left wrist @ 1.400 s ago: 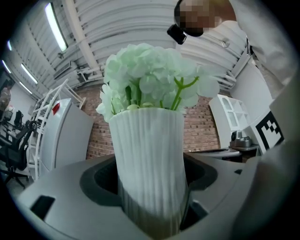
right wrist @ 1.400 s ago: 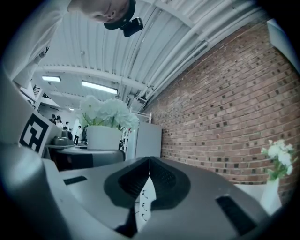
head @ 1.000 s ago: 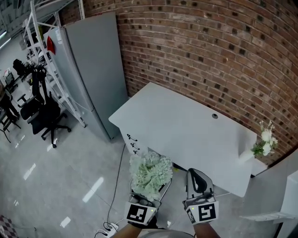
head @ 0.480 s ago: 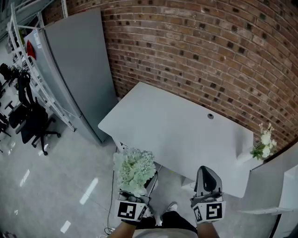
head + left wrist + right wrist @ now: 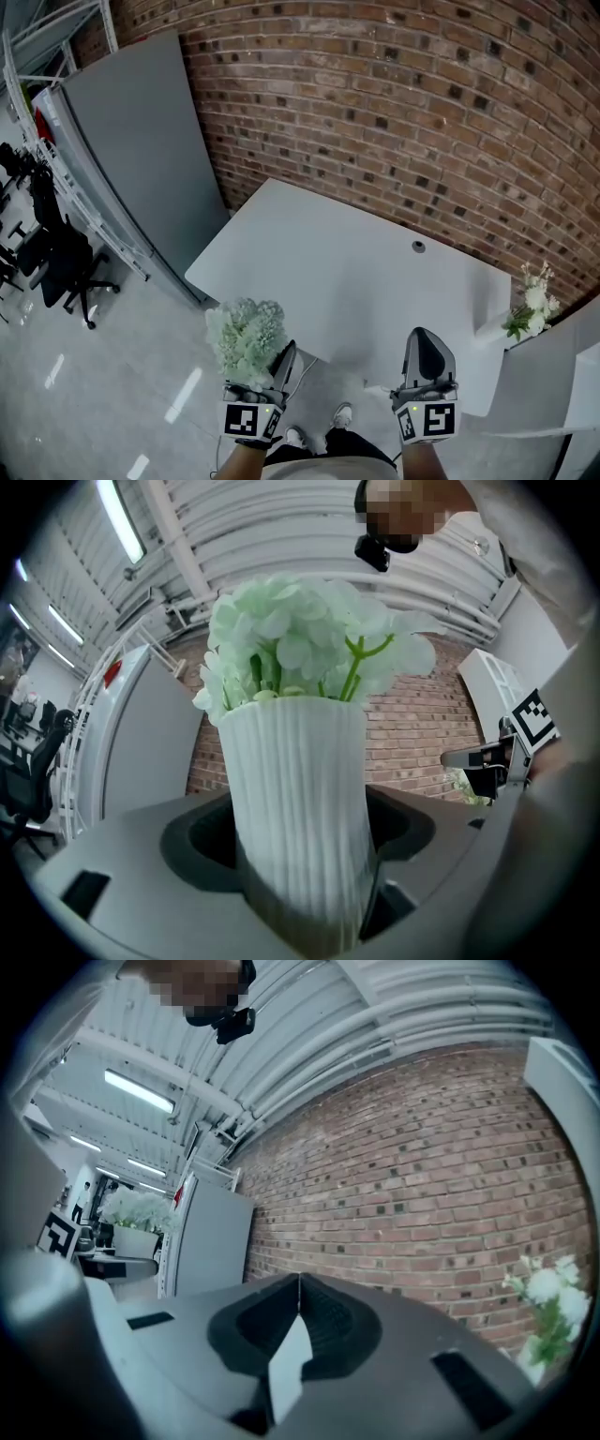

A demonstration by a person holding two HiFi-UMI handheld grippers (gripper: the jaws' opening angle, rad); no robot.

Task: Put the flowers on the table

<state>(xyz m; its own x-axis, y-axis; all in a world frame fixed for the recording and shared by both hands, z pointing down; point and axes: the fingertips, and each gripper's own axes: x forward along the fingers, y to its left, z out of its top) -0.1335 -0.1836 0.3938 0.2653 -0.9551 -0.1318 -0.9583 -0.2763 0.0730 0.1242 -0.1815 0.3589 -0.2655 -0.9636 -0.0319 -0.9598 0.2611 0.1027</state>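
Observation:
A bunch of pale green flowers (image 5: 246, 336) stands in a ribbed white vase (image 5: 300, 827), and my left gripper (image 5: 267, 367) is shut on that vase, held upright over the floor just short of the white table (image 5: 347, 281). In the left gripper view the jaws press both sides of the vase, with the blooms (image 5: 300, 639) above. My right gripper (image 5: 428, 354) hovers by the table's near edge with its jaws shut (image 5: 298, 1288) and nothing in them.
A second small bunch of white flowers (image 5: 532, 302) stands at the table's right end. A brick wall (image 5: 422, 112) runs behind the table, a grey panel (image 5: 141, 159) stands to its left, and a black office chair (image 5: 56, 267) is farther left. The tabletop has a cable hole (image 5: 418, 247).
Both grippers and the head have come nearer the table. The flowers, still gripped, have shifted left in the head view; the right gripper stays shut.

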